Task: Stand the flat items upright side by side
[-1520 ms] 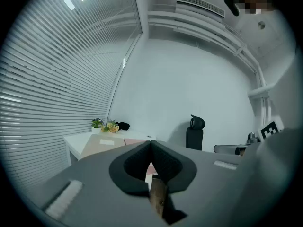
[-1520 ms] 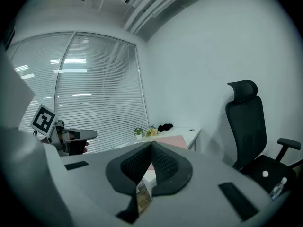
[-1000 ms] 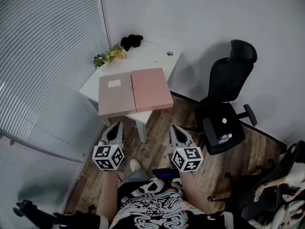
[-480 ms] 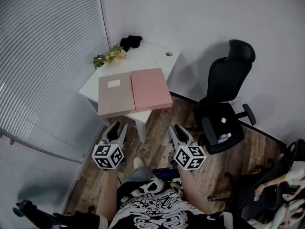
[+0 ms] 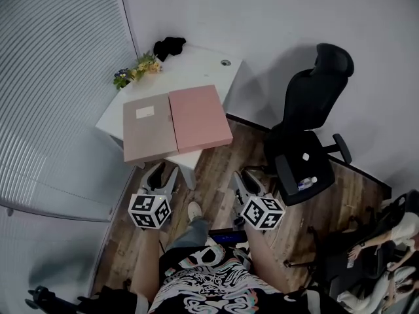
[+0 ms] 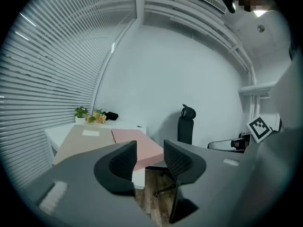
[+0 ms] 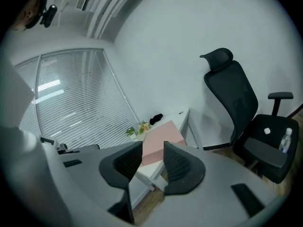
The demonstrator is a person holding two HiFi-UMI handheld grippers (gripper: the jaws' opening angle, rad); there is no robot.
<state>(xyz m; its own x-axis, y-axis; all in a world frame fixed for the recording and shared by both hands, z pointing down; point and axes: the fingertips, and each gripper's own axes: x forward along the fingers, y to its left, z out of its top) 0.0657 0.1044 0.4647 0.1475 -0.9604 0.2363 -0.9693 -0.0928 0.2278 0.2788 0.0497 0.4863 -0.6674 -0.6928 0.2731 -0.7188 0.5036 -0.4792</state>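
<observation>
White table (image 5: 196, 67) carries tan folder (image 5: 147, 126) & pink folder (image 5: 198, 118), flat, well ahead of both jaws. Left gripper (image 5: 163, 173), right gripper (image 5: 245, 178): jaws just opened, apart, empty. Risk: overhanging folders tip off if nudged.

Far table (image 5: 196, 67) corner — dark lump (image 5: 169, 46) too small to identify.

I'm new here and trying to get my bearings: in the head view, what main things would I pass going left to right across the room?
window blinds → beige flat item → pink flat item → black office chair
</observation>
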